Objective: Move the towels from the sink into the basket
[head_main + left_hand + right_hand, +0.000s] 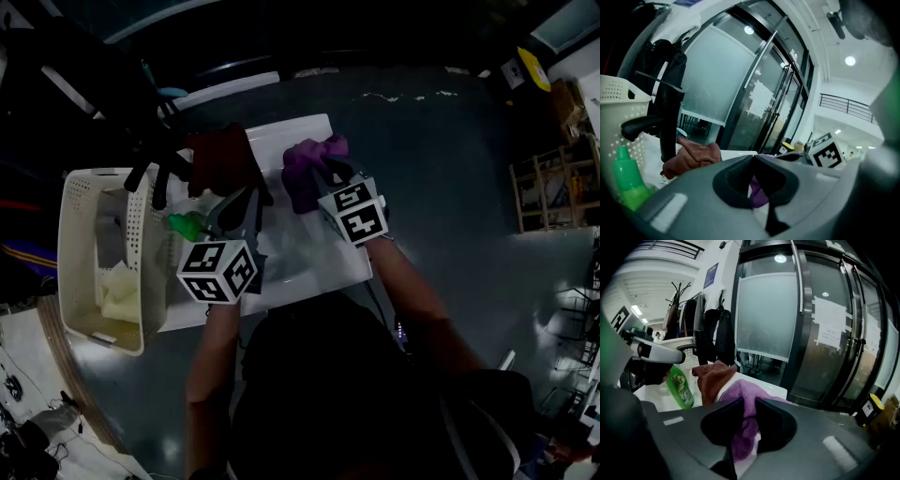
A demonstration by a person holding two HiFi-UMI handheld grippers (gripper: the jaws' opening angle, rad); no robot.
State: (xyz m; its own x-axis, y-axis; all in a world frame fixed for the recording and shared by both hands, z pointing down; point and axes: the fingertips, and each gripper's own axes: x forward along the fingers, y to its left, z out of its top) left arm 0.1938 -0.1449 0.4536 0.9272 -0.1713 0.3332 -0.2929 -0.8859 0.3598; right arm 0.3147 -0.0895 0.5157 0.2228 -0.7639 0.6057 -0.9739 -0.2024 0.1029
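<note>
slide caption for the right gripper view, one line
Right gripper shut on the purple towel at the sink, with a brown towel and a green bottle behind it.

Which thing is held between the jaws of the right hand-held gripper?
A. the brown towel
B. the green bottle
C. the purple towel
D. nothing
C: in the right gripper view, the right hand-held gripper pinches the purple towel between its jaws.
</note>
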